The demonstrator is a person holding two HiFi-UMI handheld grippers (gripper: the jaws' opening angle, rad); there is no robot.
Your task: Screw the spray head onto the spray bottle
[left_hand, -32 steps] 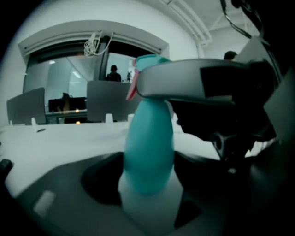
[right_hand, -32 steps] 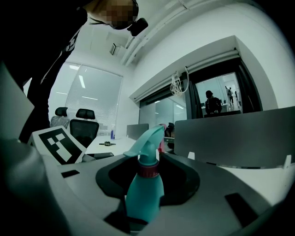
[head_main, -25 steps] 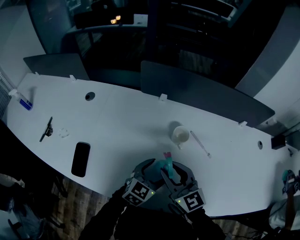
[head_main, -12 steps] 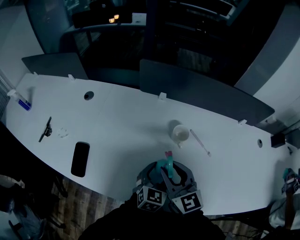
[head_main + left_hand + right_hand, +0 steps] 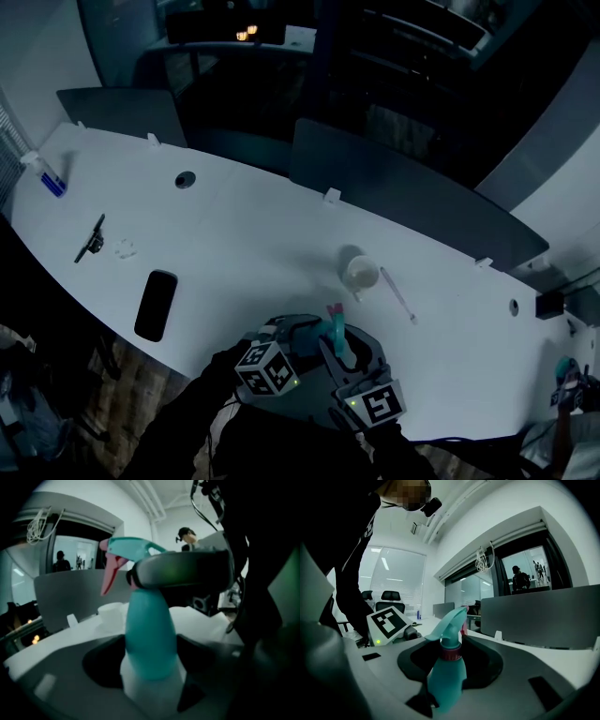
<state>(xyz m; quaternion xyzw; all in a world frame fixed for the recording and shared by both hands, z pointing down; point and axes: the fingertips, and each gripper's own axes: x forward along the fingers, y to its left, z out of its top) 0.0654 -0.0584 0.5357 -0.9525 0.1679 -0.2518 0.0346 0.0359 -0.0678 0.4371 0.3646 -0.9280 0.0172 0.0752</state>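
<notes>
Teal spray bottle (image 5: 149, 634) is upright at the white table's (image 5: 234, 234) near edge, spray head (image 5: 129, 550) on top. The left gripper (image 5: 150, 670) has just been closing and clamps the bottle's lower body. The right gripper (image 5: 450, 662) pinches its neck. A white cup (image 5: 361, 272) sits just beyond.

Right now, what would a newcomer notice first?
At the table's near edge, a teal spray bottle with a pink trigger is held between the left gripper, whose jaws have just been closing on it, and the right gripper. A black phone lies to its left, a white cup beyond.
</notes>
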